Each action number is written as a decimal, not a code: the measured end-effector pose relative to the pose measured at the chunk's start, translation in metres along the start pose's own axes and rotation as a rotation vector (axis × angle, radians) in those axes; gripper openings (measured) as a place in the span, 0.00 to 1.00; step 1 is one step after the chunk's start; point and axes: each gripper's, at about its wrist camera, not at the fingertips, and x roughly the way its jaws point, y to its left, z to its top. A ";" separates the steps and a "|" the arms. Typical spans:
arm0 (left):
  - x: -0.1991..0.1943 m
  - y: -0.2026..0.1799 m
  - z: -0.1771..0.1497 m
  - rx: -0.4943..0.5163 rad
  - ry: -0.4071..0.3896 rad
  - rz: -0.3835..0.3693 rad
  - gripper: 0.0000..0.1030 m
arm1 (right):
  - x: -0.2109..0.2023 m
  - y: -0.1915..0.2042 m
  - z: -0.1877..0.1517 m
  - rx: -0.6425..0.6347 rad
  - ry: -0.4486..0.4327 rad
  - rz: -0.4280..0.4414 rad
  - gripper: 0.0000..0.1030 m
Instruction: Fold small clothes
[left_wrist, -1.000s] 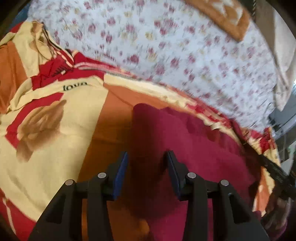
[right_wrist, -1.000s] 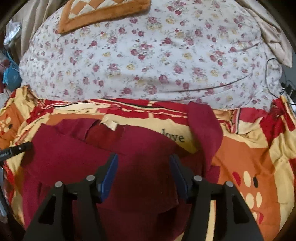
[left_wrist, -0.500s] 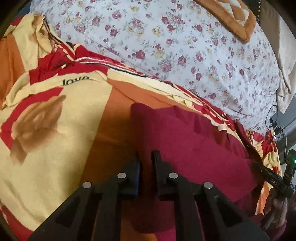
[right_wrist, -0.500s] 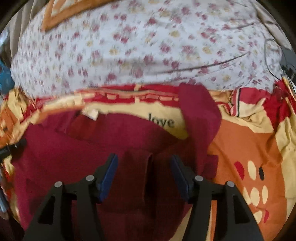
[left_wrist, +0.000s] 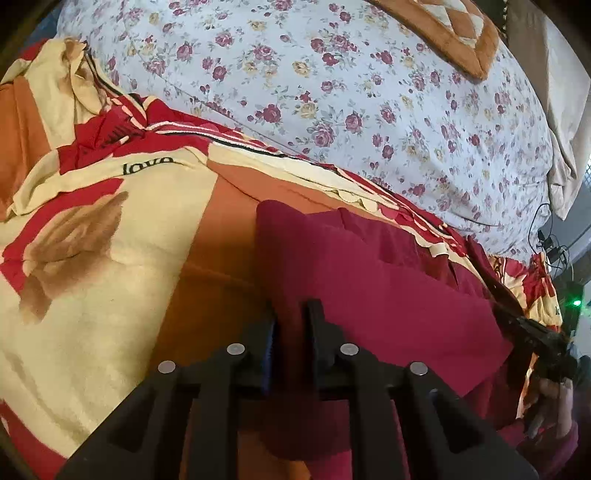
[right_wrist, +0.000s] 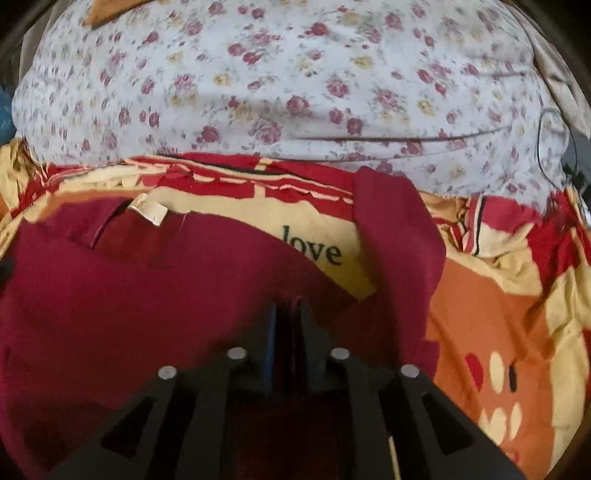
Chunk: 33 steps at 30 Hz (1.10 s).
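A dark red garment (left_wrist: 369, 288) lies spread on a red, orange and cream bedsheet (left_wrist: 92, 280). My left gripper (left_wrist: 291, 314) is shut on a fold of the garment at its left edge. In the right wrist view the same garment (right_wrist: 129, 295) fills the lower left, with a cream label (right_wrist: 147, 212) at its collar and one part (right_wrist: 399, 236) turned up at the right. My right gripper (right_wrist: 286, 314) is shut on a pinch of the garment near its right side. The right gripper also shows at the far right of the left wrist view (left_wrist: 532, 332).
A floral white quilt (left_wrist: 351, 92) is bunched up behind the garment, with an orange patterned cushion (left_wrist: 454, 33) on it. Cables (left_wrist: 550, 247) hang at the bed's right edge. The sheet reads "love" (right_wrist: 314, 251) beside the garment.
Both grippers went from open to shut on the garment. The left closed first, the right in the last half second. The garment's fabric bunched up between the fingers.
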 end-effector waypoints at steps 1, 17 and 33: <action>-0.001 0.000 -0.001 0.003 0.000 0.006 0.09 | -0.011 -0.003 0.000 0.016 -0.023 -0.014 0.23; -0.054 -0.049 -0.010 0.076 -0.123 0.013 0.22 | -0.027 0.005 -0.026 0.052 0.041 0.211 0.41; -0.001 -0.060 -0.028 0.120 0.011 0.078 0.29 | -0.016 0.007 -0.033 0.071 0.066 0.276 0.48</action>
